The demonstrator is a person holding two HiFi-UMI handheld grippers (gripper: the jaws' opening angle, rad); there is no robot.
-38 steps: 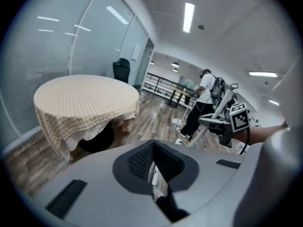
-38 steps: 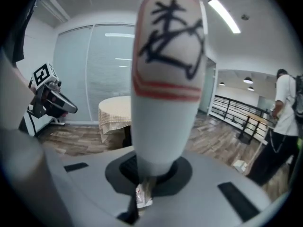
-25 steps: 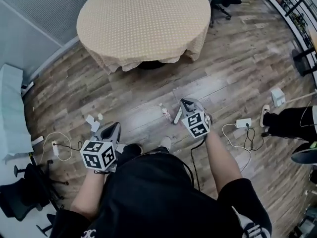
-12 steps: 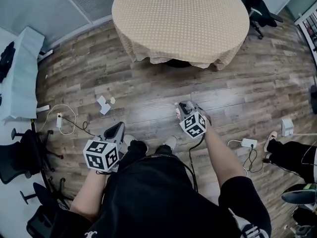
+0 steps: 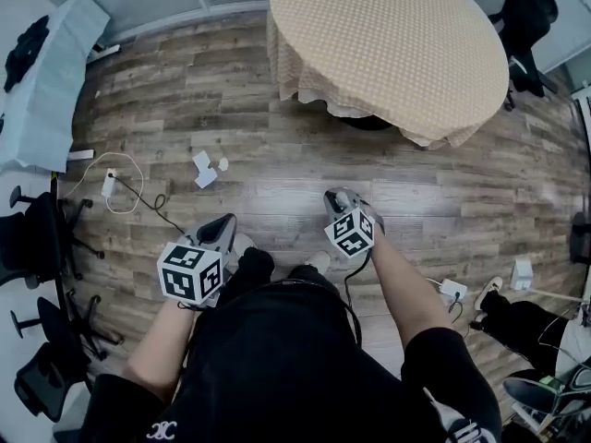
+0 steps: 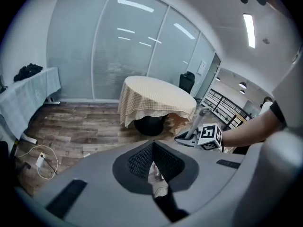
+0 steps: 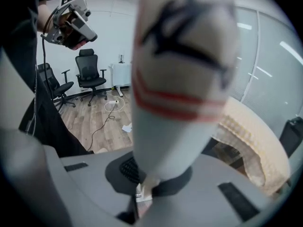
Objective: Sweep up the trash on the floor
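the right gripper (image 7: 142, 192) is clamped on a white, red-striped handle (image 7: 180, 79), probably a broom's. it is held upright close to the body, likely so the tool can be carried toward the mess. the left gripper (image 6: 155, 174) has its jaws together with nothing in them, riding free at the person's side. the trash, white paper scraps (image 5: 204, 169), lies on the wood floor (image 5: 277, 178) ahead and to the left, well apart from both grippers.

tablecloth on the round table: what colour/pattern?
Tan with a fine dotted or checked weave. The tablecloth shows best in the head view.
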